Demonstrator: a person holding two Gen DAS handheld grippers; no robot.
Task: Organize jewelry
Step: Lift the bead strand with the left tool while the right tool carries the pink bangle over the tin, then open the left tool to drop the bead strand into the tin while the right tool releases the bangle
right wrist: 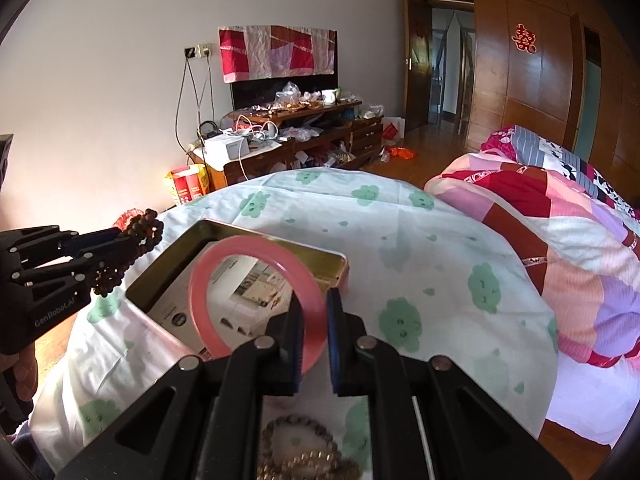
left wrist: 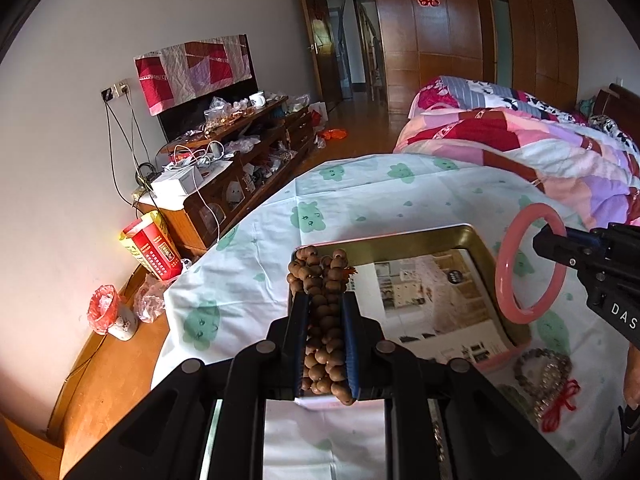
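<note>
Left wrist view: left gripper (left wrist: 326,312) fingers clench a bead string (left wrist: 322,312) above the tin's (left wrist: 476,240) near-left corner, apparently for dropping in. Beside the tin, on the counter (left wrist: 248,280), lies a bracelet (left wrist: 544,376).

Right wrist view: right gripper (right wrist: 314,316) grasps the pink bangle (right wrist: 256,300) over the tin (right wrist: 168,272). More bracelets (right wrist: 296,452) lie below, partly hidden. Nothing blocks the tin.

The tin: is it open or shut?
Open. The tin has no lid on; its gold inner walls and a printed paper inside show.

White wall (right wrist: 100,60), wood wardrobe (right wrist: 532,92), cluttered cabinet (right wrist: 304,140).
</note>
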